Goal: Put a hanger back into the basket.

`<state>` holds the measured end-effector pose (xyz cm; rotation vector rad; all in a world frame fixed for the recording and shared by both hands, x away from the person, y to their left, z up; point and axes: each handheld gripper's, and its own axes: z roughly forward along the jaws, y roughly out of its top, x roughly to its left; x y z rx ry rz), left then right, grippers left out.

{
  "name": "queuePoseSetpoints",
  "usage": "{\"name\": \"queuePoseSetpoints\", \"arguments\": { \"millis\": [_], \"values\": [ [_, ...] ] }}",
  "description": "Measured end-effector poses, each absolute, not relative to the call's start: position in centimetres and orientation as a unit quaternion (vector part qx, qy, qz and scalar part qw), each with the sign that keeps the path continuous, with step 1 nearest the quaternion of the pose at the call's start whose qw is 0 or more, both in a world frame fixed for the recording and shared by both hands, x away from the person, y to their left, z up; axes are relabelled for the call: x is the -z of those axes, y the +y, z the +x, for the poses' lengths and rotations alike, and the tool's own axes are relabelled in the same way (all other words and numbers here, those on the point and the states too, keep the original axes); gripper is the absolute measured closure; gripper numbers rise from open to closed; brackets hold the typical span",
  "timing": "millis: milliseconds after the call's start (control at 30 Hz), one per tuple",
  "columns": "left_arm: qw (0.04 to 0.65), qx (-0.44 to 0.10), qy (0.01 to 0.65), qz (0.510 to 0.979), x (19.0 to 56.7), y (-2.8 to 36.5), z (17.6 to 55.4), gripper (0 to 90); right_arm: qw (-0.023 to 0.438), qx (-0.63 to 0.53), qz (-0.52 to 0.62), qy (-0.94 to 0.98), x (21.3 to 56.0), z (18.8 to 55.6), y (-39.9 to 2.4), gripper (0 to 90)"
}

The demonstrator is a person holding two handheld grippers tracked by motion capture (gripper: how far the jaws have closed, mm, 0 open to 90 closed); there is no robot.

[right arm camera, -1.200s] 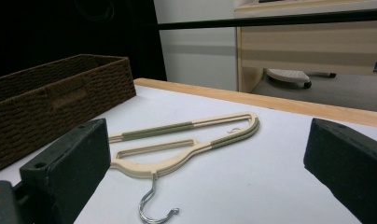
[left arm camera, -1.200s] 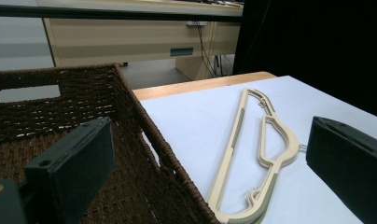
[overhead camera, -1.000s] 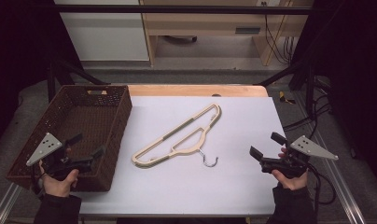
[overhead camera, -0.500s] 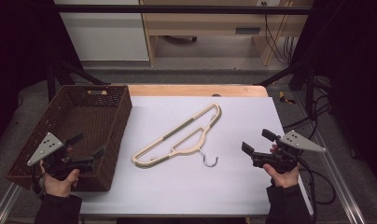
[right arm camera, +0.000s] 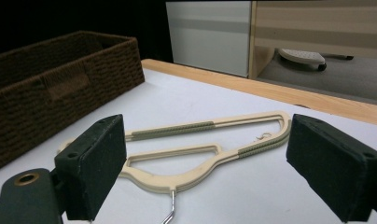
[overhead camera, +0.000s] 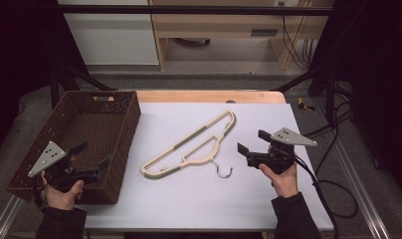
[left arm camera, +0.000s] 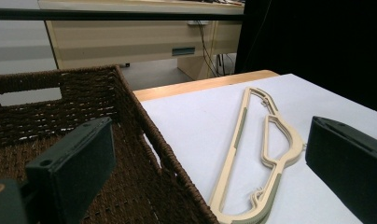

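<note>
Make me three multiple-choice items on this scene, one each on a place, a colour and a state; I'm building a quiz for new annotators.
1. Where does the hanger lie?
A. inside the basket
B. flat on the white table top
C. held in the air by a claw

2. What colour is the woven basket?
A. dark brown
B. white
C. blue

3. How does the right claw stand?
A. shut on the hanger's hook
B. shut with nothing in it
C. open, short of the hanger

Right letters:
1. B, the high view shows it flat on the table, right of the basket.
2. A, its weave is dark brown in every view.
3. C, the right gripper view shows the jaws wide apart with the hanger beyond them, untouched.
</note>
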<state>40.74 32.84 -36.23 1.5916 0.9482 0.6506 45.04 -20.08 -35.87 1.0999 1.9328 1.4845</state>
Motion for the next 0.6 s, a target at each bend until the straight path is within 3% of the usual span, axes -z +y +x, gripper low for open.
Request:
{"name": "queuePoseSetpoints", "arguments": {
  "millis": [233, 400, 600],
  "values": [
    [0.554, -0.278, 0.401, 0.674, 36.2, 32.8, 40.7, 1.4, 0.236, -0.515, 0.396, 0.723, 36.5, 46.7, -18.2, 16.7],
    [0.555, -0.279, 0.401, 0.673, 36.2, 32.9, 40.6, 1.5, 0.211, -0.499, 0.385, 0.747, 38.1, 48.6, -14.7, 21.4],
    [0.557, -0.282, 0.399, 0.671, 36.0, 33.0, 40.5, 1.5, 0.186, -0.472, 0.399, 0.764, 40.1, 49.6, -13.5, 26.1]
  ]
}}
